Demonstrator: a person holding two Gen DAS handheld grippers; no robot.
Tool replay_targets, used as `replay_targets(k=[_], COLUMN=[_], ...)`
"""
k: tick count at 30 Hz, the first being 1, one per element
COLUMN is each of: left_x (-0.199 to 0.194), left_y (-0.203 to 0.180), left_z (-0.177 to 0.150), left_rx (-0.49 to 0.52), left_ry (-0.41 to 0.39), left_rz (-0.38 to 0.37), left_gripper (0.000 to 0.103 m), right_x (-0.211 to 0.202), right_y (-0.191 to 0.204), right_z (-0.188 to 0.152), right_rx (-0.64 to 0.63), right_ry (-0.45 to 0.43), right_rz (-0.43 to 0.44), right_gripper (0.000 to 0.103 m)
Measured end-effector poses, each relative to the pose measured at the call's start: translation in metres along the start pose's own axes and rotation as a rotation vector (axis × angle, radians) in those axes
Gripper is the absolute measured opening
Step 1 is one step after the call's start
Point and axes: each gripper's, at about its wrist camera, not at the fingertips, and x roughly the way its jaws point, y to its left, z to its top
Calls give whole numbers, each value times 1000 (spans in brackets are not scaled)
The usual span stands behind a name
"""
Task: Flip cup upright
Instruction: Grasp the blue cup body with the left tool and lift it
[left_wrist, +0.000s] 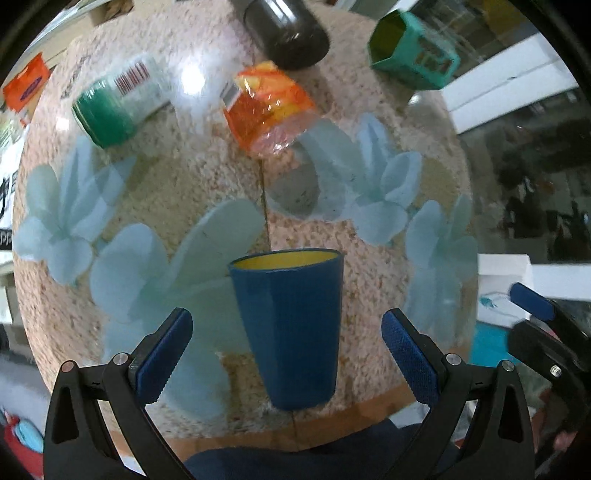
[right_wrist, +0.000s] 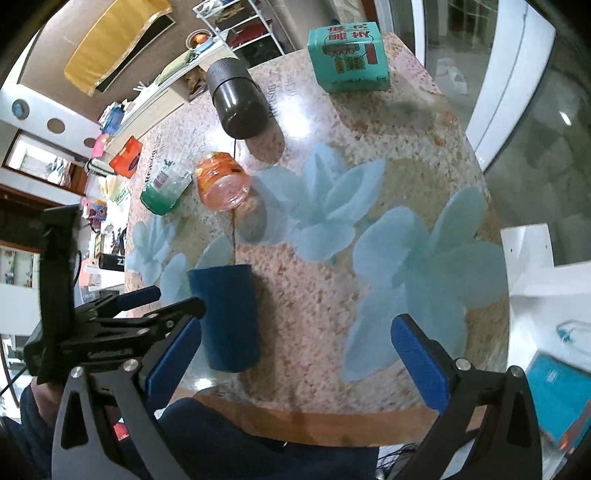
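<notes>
A dark blue cup (left_wrist: 291, 328) with a yellow inside stands upright, mouth up, near the front edge of the round table (left_wrist: 184, 173). It also shows in the right wrist view (right_wrist: 227, 317). My left gripper (left_wrist: 286, 354) is open, its blue pads apart on either side of the cup and not touching it. My right gripper (right_wrist: 295, 358) is open and empty, to the right of the cup. The left gripper's fingers (right_wrist: 147, 295) show at the left of the right wrist view.
Behind the cup stand an orange jar (left_wrist: 269, 110), a green-capped bottle (left_wrist: 114, 103), a dark cylinder (left_wrist: 288, 33) and a teal box (left_wrist: 413, 55). The table's front edge (right_wrist: 314, 417) is close to me. A white shelf (left_wrist: 524, 277) is at the right.
</notes>
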Motion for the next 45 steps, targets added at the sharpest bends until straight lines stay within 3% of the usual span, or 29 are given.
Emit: replay_targets(k=[8, 14, 20, 27, 40, 45], left_x=[44, 65, 67, 70, 17, -12], left_y=[-2, 4, 0, -11, -2, 2], left_z=[7, 12, 16, 8, 2, -11], left_rx=[-85, -141, -146, -103, -17, 44], left_ry=[58, 78, 76, 56, -136, -264], left_rz=[74, 83, 54, 56, 9, 14], left_gripper=[103, 102, 77, 77, 76, 77], right_x=[11, 21, 30, 30, 27, 23], right_y=[-23, -34, -37, -36, -18, -9], right_z=[10, 16, 16, 20, 24, 27], right_rx=[-52, -77, -85, -75, -102, -115], right_ry=[50, 87, 117, 110, 63, 32], right_rz=[20, 30, 36, 40, 85, 97], right_gripper=[103, 103, 103, 103, 103, 103])
